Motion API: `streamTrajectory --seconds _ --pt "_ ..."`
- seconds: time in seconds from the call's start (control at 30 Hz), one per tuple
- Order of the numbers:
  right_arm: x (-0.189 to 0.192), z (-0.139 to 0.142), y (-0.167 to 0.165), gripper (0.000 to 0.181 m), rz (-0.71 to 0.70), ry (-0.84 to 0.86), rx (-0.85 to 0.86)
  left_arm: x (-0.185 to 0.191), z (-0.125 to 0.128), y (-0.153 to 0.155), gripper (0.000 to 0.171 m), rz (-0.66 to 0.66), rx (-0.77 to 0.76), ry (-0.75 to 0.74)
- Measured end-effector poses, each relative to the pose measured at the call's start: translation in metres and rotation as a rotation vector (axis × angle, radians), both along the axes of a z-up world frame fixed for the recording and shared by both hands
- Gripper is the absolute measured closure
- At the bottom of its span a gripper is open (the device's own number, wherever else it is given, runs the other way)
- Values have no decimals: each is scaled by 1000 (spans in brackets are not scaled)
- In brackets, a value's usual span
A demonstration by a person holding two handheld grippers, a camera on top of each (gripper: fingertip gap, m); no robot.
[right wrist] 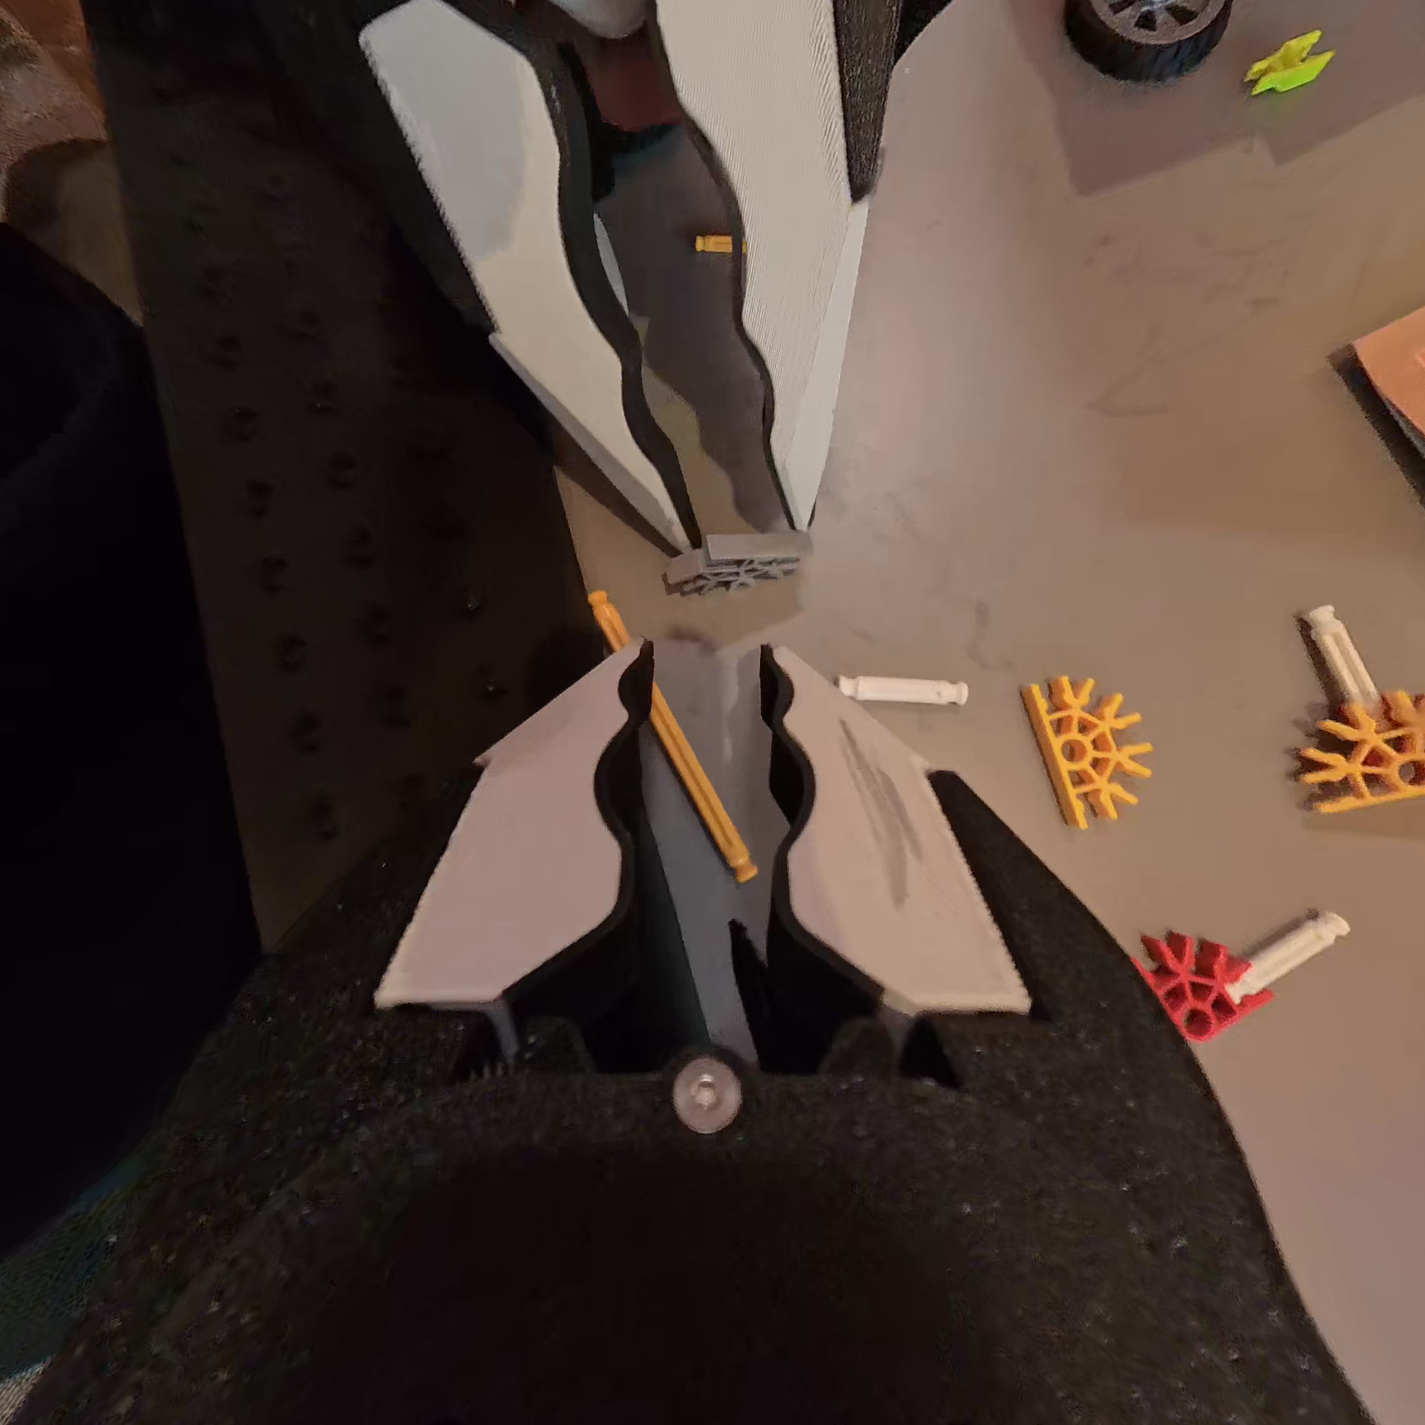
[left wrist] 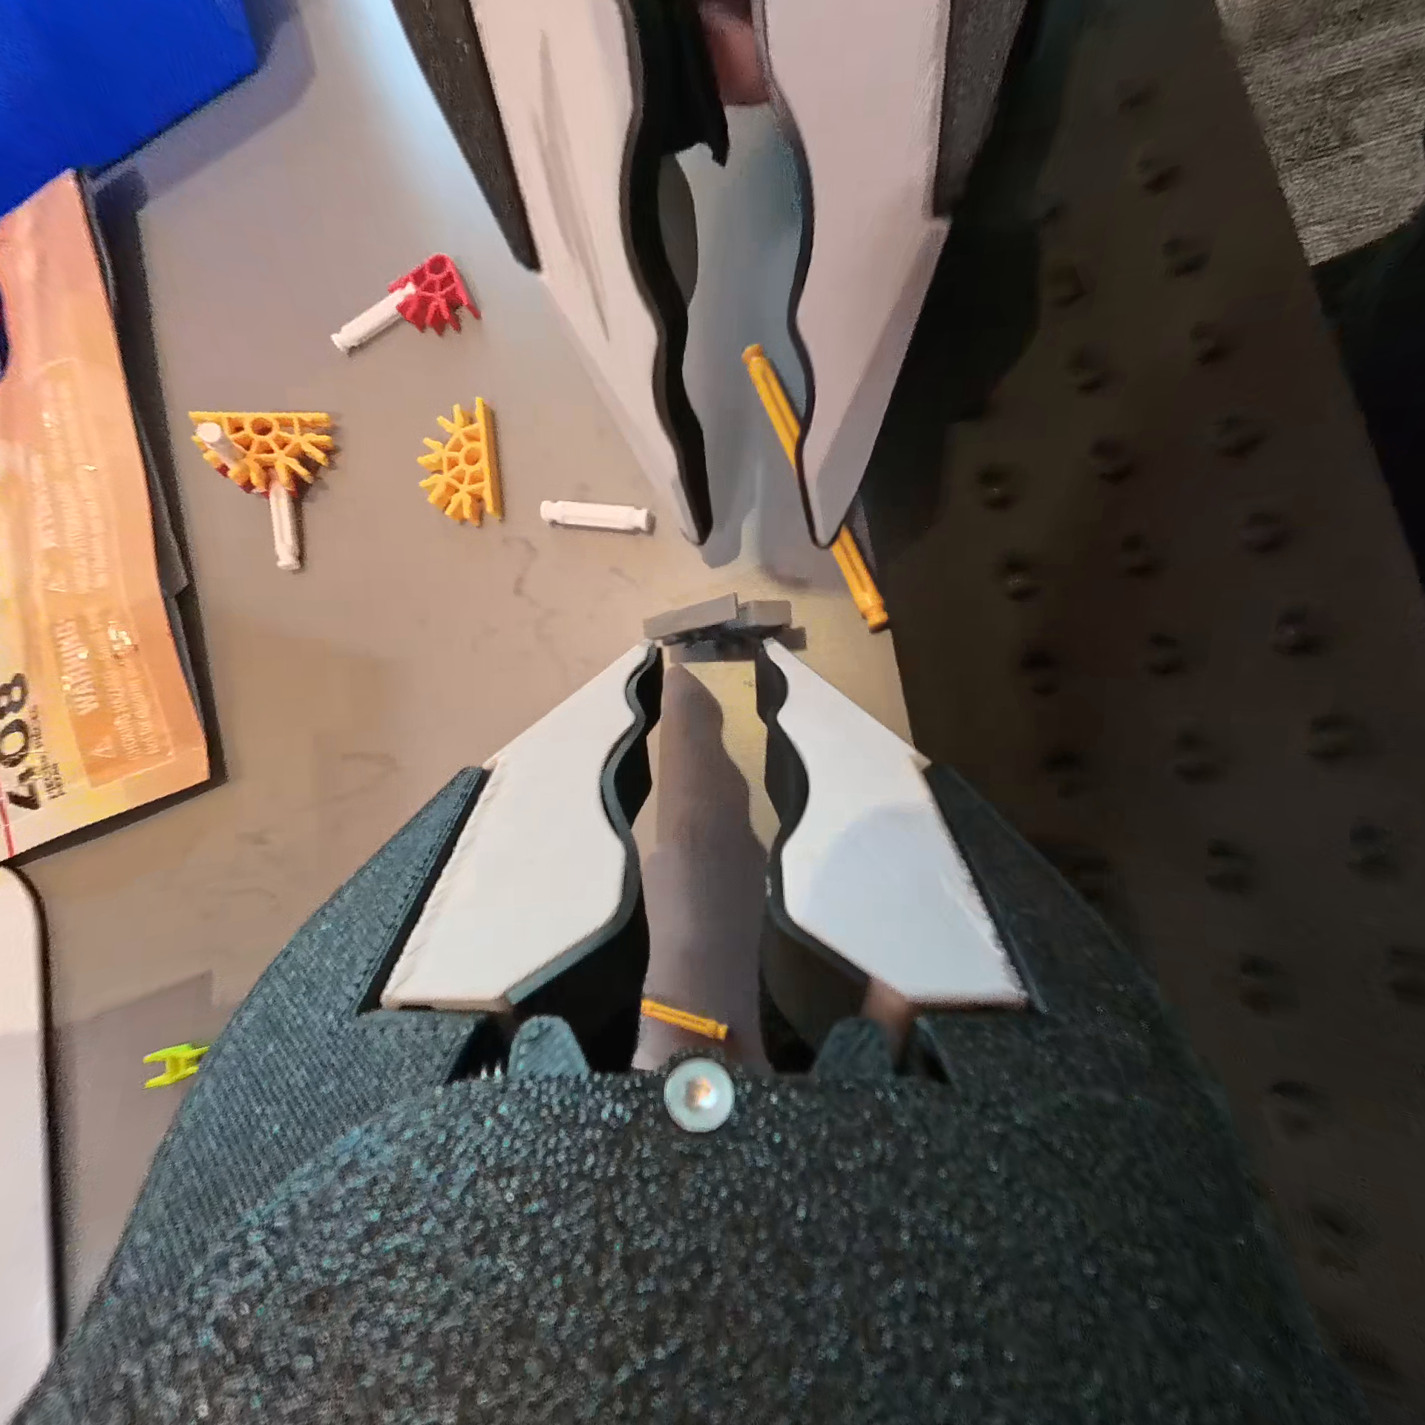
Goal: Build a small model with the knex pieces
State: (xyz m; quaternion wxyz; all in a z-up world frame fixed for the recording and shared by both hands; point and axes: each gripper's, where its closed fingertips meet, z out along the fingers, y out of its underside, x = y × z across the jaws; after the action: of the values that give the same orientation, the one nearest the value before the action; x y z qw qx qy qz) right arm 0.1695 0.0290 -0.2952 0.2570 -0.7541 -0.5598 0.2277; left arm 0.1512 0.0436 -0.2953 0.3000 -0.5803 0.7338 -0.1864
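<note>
Grey connector piece (left wrist: 721, 628) clamped between the jaws of the left gripper (left wrist: 713, 655), held just above the table (left wrist: 385, 694) near its edge. Piece appears to be two flat grey parts stacked, slightly offset. Left gripper pointed forward and tilted down toward the table.

Right gripper (right wrist: 705, 655) facing the left one tip to tip, close but apart from the grey piece; jaws apart, holding nothing. Long yellow rod (right wrist: 678, 748) lying on the table beneath the right gripper, along the table edge.

Farther out on the table: loose white rod (left wrist: 597, 515), yellow fan connector (left wrist: 463, 463), second yellow connector with white rods attached (left wrist: 262, 443), red connector on a white rod (left wrist: 432, 293). Short yellow rod (left wrist: 682, 1018) and lime-green clip (left wrist: 173, 1064) near the left gripper body. Black wheel (right wrist: 1149, 31) at the far edge in the right wrist view. Printed box (left wrist: 85, 540) at the left.
</note>
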Motion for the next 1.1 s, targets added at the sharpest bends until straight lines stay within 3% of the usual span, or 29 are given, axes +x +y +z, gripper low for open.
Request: streamTrajectory --seconds 0.2,0.27,0.43,0.63,0.77,0.9,1.0,1.1 --pt "-14 1 1 154 2 31 -41 9 -6 2 155 58 44 -38" --pt "-14 3 4 166 -8 43 -34 10 -3 11 149 101 91 -55" --pt "-14 5 7 169 -15 50 -21 14 -1 9 148 53 183 -68" --pt "-13 12 9 169 -15 79 -37 15 2 5 166 -87 444 -78" --pt "-5 26 14 158 -75 178 -133 14 14 14 166 -104 694 -95" --pt "7 33 22 156 -131 247 -180 16 27 15 166 -104 794 -146" --pt "7 35 25 154 -104 215 -60 17 29 16 166 -87 749 -164" --pt "5 40 22 155 5 117 184 17 34 18 166 -5 543 -243"
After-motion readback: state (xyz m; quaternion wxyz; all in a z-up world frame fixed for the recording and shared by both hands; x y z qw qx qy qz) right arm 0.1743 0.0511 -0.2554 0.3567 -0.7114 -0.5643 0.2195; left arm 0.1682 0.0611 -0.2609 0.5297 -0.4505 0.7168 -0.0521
